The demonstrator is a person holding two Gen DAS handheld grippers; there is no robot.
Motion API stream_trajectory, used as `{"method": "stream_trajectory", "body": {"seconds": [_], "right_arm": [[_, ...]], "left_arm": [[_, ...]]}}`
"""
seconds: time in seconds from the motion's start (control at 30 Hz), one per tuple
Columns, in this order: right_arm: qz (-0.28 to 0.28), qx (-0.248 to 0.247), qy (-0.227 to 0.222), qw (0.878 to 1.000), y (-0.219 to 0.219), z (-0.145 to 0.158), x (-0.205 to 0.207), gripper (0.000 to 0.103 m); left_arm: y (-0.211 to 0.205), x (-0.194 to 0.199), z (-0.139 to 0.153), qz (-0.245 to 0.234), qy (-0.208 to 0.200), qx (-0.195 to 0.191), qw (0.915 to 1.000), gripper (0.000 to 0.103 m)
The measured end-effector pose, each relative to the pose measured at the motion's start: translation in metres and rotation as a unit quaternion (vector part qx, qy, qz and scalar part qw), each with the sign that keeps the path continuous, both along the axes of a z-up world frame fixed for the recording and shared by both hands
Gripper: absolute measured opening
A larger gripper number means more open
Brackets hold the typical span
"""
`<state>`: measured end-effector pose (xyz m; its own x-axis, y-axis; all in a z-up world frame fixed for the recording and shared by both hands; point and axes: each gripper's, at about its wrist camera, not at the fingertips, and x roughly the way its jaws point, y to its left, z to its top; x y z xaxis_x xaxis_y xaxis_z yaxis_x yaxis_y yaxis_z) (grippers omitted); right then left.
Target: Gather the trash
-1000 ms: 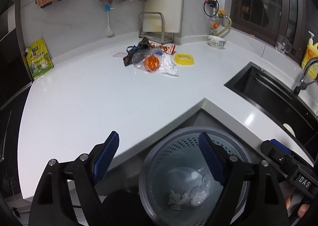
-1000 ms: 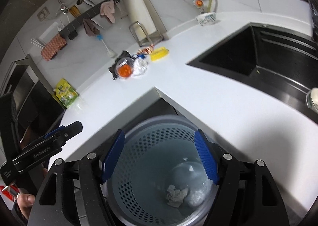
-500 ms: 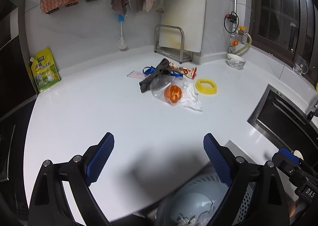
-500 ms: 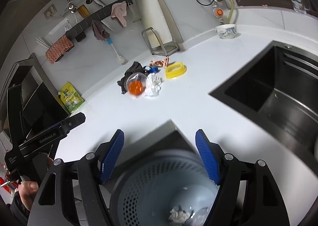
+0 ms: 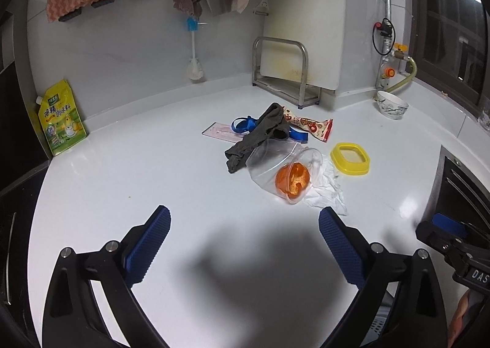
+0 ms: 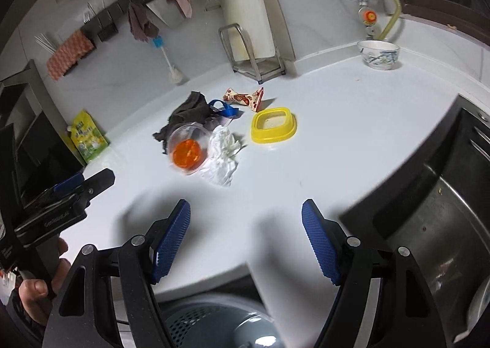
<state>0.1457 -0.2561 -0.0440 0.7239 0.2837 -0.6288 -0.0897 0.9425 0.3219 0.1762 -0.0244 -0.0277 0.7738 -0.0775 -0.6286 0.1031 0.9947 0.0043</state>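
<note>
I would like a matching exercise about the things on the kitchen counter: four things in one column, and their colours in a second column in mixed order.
Things:
1. ring-shaped lid
2. crumpled tissue
3. cloth in the pile
4. ribbon

Colours:
A. blue
B. dark grey
C. yellow
D. white

Pairs: 1-C, 2-D, 3-B, 4-A
</note>
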Motion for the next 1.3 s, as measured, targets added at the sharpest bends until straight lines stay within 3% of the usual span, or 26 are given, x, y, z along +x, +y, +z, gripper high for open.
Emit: {"method": "stream_trajectory", "body": {"seconds": [0.2, 0.67, 1.17, 1.3], "right_arm": [[-0.003, 0.001, 0.036, 0.999, -0.002, -0.018, 0.045, 0.072], [-0.012, -0.026, 0.056, 0.998, -0.004, -0.026, 0.118, 0.072], [-0.014, -0.062, 0.072, 0.995, 0.004, -0.03, 0.17, 0.075], [-0.011, -0.097, 0.068, 0.993, 0.011, -0.031, 0.176, 0.075]], "left_arm": [[-0.009, 0.021, -0.014, -0.006, 0.016, -0.002, 0.9999, 0.096], [-0.014, 0.054, -0.031, -0.001, 0.029, -0.008, 0.9996, 0.096], [-0.029, 0.066, -0.039, -0.011, 0.036, -0.014, 0.9992, 0.096], [-0.031, 0.068, -0.04, -0.007, 0.038, -0.009, 0.9992, 0.096]]}}
